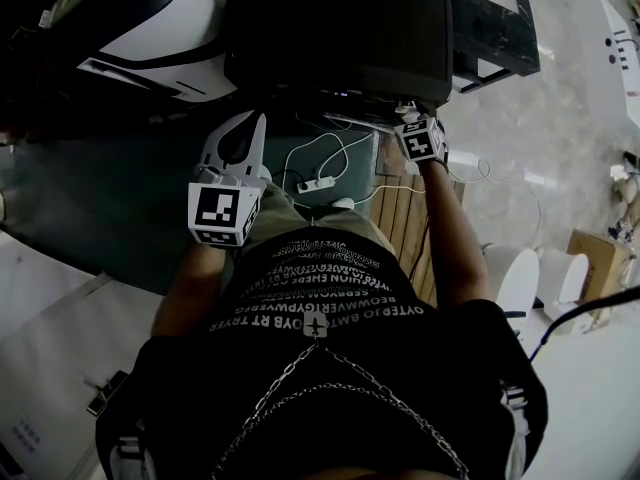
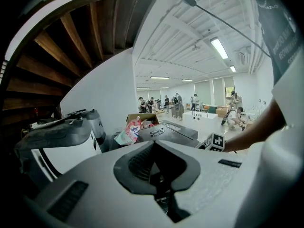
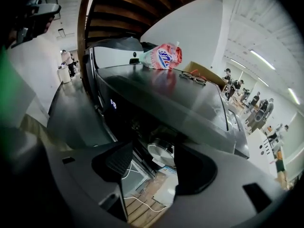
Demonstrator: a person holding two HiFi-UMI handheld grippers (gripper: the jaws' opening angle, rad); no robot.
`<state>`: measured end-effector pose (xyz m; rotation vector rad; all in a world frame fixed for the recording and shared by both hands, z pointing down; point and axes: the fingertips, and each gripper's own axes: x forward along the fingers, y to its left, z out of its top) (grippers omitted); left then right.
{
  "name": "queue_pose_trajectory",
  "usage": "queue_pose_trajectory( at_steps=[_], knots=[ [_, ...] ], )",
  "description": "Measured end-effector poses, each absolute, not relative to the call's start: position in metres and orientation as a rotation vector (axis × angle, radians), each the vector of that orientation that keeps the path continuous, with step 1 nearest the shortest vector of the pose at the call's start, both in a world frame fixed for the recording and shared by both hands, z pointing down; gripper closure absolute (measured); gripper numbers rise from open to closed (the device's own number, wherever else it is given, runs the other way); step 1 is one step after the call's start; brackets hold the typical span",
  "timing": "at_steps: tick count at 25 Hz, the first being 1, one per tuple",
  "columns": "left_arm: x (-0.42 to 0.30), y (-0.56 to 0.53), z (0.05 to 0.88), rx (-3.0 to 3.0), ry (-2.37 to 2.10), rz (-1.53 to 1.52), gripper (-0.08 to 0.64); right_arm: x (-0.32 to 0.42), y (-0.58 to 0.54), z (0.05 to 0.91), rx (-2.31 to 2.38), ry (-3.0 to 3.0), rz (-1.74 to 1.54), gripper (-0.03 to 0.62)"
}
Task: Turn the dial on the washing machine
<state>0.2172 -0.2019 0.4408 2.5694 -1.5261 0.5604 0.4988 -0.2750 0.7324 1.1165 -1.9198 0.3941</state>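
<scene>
The dark washing machine (image 1: 340,28) stands ahead of me, its glossy top (image 3: 166,94) filling the right gripper view. Its round silver dial (image 3: 161,153) sits on the shadowed front panel. My right gripper (image 3: 154,165) is open around the dial, which lies between the two jaws close to the right one, with a clear gap on the left side. In the head view the right gripper (image 1: 408,113) is up against the machine's front edge. My left gripper (image 1: 255,123) hangs back at the left, shut and empty (image 2: 154,144), pointing toward the machine.
A pink detergent pouch (image 3: 161,57) and a pair of glasses (image 3: 192,77) lie on the machine's top. A white appliance (image 1: 160,28) stands to its left. A power strip with white cables (image 1: 318,183) lies on the floor beside a wooden slatted board (image 1: 405,218).
</scene>
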Motion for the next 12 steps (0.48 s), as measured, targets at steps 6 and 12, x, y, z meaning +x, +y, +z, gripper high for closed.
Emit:
queue_pose_trajectory(
  at_steps=[6,12],
  knots=[
    [0.227,-0.196,0.437,2.600,-1.508,0.561,0.554,0.505,-0.273,0.746,1.097,-1.866,0.346,0.313],
    [0.227,-0.190,0.435,2.604,-1.503,0.572,0.554,0.513,-0.271,0.763,1.093,-1.865,0.456,0.284]
  ],
)
